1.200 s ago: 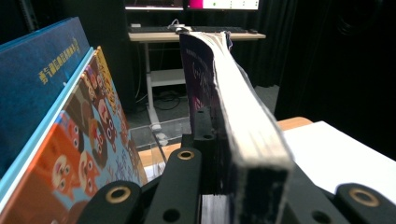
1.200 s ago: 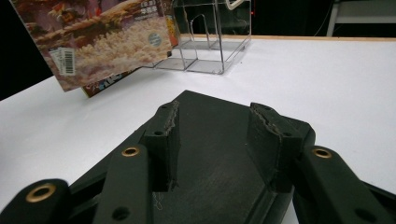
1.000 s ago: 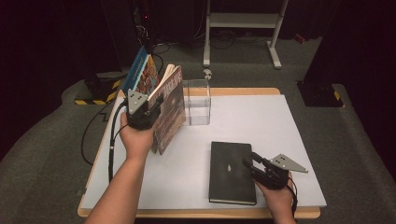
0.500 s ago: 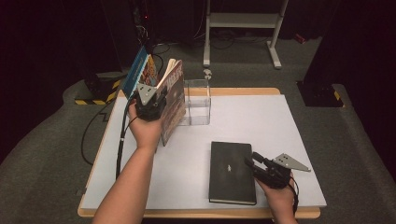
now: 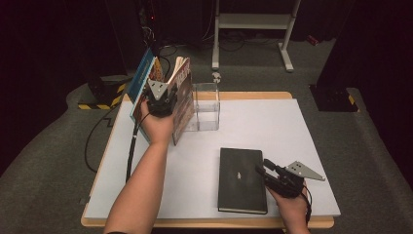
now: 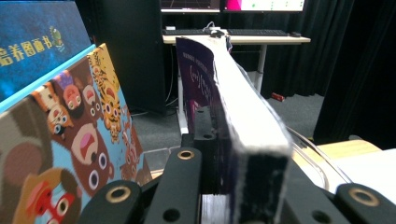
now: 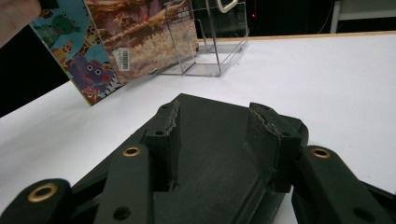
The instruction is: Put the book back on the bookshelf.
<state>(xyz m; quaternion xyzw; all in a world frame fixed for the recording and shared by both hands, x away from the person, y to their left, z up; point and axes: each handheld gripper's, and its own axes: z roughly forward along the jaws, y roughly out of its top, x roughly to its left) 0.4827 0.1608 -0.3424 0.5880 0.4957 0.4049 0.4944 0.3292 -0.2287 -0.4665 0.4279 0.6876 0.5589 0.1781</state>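
From the high view, the left gripper [image 5: 163, 100] holds a picture book [image 5: 182, 105] up on its edge, and its jaws are clamped on the book. A second ago the hand and book were nearer the person. Now they have moved away toward the far left corner of the table [image 5: 302, 146], and the book stands just beside a clear plastic box [image 5: 207, 107]. Behind the hand lean two more books, a blue book [image 5: 142, 80] and a cartoon animal book [image 5: 155, 73]. The right gripper [image 5: 268, 173] is in the same spot as before, at the right edge of a black notebook [image 5: 242, 179] that lies flat near the front of the table.

In the left gripper view, the jaws squeeze the picture book [image 6: 243, 116] tight, and its thick white page edge runs straight away from the camera. The cartoon animal book [image 6: 79, 140] and the blue book [image 6: 37, 42] stand close on the left. A desk with screens shows far behind.

In the right gripper view, the right gripper [image 7: 219, 140] has its fingers [image 7: 166, 140] apart, over the black notebook [image 7: 205, 163]. I cannot tell if they touch it. Here the clear plastic box [image 7: 205, 42] looks empty inside, and the picture book [image 7: 135, 37] shows a barcode on its back cover.
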